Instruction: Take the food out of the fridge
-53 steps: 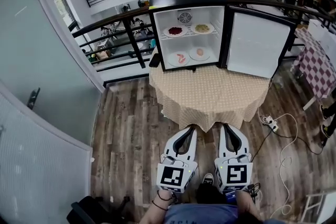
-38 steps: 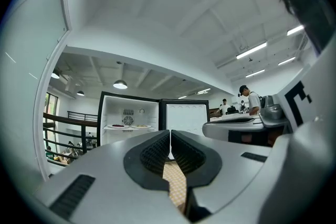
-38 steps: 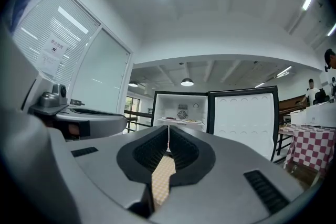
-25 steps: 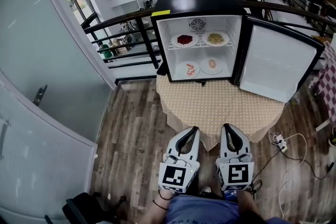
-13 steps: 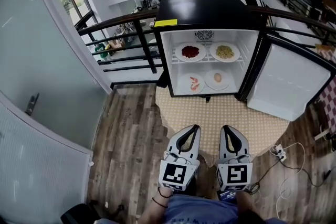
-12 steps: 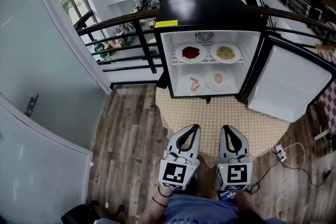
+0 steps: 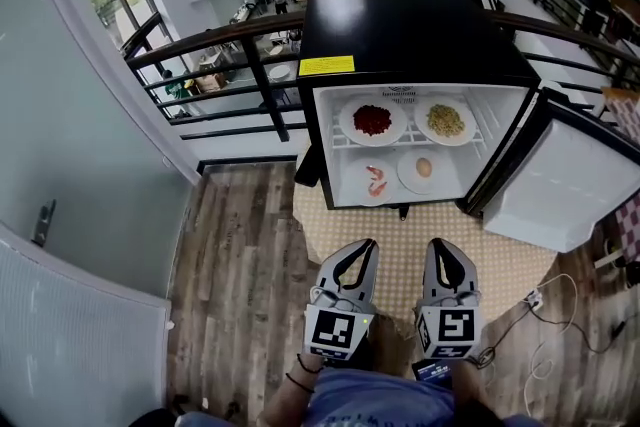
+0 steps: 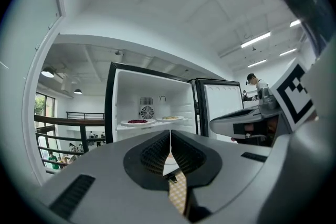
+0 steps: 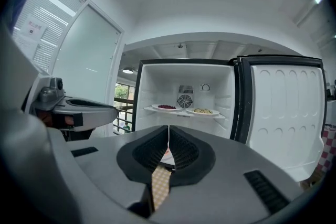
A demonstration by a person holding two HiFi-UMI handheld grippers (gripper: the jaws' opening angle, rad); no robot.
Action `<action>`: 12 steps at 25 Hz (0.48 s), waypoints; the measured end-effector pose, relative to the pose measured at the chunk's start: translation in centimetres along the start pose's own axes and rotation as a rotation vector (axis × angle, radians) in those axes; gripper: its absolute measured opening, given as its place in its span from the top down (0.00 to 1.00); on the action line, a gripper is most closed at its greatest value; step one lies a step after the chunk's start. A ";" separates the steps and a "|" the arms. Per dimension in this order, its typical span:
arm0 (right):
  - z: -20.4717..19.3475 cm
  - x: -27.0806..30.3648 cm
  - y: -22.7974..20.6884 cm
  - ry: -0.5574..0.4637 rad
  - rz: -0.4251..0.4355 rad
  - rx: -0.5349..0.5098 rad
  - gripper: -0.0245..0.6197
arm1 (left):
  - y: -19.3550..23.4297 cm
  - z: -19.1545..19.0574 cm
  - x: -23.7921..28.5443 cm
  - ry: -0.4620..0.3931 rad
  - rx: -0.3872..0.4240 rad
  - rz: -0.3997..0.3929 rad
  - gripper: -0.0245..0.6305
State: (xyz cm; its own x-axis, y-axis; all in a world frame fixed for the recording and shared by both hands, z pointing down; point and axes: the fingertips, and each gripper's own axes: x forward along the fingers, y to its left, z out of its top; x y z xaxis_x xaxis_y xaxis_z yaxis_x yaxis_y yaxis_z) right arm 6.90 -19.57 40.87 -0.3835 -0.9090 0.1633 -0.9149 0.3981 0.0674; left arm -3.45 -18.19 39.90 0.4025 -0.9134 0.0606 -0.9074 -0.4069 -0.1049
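A wood-plank floor [image 7: 235, 255] meets a pale grey wall [image 7: 70, 145] at left, with black railings [image 7: 257, 87] and windows [image 7: 112, 0] beyond.

- The left gripper [image 7: 366, 246] has its jaws pressed together with nothing between them, and points level ahead.
- The right gripper [image 7: 437, 244] is likewise closed and empty (tipped slightly downward).
- Both are held side by side, parallel and apart, low before the person's torso.

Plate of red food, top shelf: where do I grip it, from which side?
Probably pinch the plate of red food by its near rim, coming level through the fridge opening; it lies flat on the wire shelf, showing only that edge.
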 end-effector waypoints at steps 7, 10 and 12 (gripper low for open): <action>-0.7 5.0 1.4 0.038 0.007 0.018 0.93 | 2.8 -1.7 2.4 0.013 0.007 -0.068 0.93; -1.6 6.8 1.8 0.065 -0.002 0.015 0.93 | 3.9 -2.5 3.3 0.013 0.014 -0.093 0.93; -2.4 8.0 1.9 0.086 -0.016 0.021 0.93 | 4.5 -3.2 4.0 0.015 0.014 -0.111 0.93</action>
State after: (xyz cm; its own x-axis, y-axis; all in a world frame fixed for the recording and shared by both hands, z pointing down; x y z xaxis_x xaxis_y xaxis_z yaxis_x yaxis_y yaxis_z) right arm 2.44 -25.81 44.67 -0.3572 -0.9008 0.2468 -0.9237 0.3799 0.0498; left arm -6.34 -23.64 42.88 0.4986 -0.8624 0.0874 -0.8555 -0.5058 -0.1109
